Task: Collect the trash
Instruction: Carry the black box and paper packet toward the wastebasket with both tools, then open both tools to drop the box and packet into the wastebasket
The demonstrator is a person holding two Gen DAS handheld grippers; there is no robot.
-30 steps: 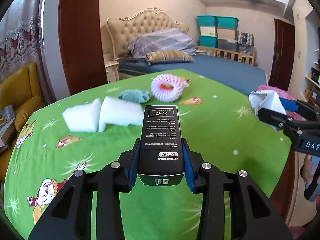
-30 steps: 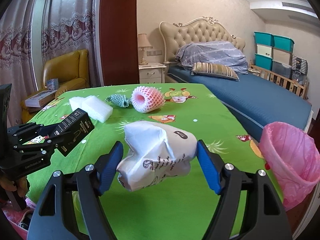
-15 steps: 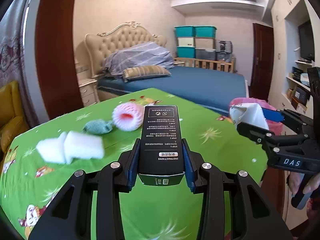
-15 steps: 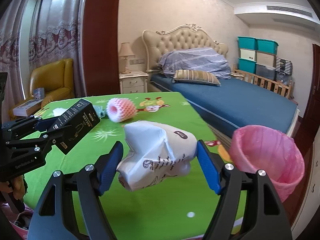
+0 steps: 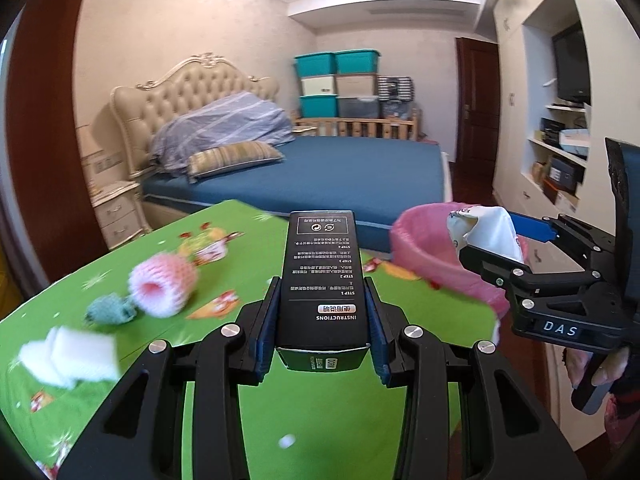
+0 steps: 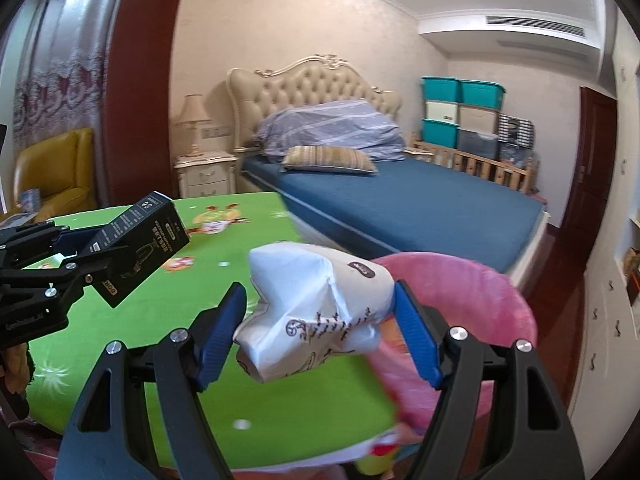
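My left gripper point(image 5: 322, 326) is shut on a black box point(image 5: 323, 276) with white printed instructions, held above the green table point(image 5: 340, 412). My right gripper point(image 6: 320, 320) is shut on a crumpled white bag point(image 6: 316, 312) and holds it just in front of the pink-lined trash bin point(image 6: 472, 304) off the table's right edge. The right gripper with the white bag point(image 5: 486, 232) shows at the bin point(image 5: 424, 256) in the left wrist view. The left gripper with the box point(image 6: 140, 240) shows at the left of the right wrist view.
On the table lie a pink foam fruit net point(image 5: 162, 288), a small teal net point(image 5: 108, 312) and white foam pieces point(image 5: 68, 356). A blue bed point(image 6: 400, 204) stands beyond the table. A yellow armchair point(image 6: 52, 168) is at the far left.
Both grippers have swung right with their loads. The bin has come much closer to the white bag. The foam pieces and nets have slid toward the left of the left wrist view.
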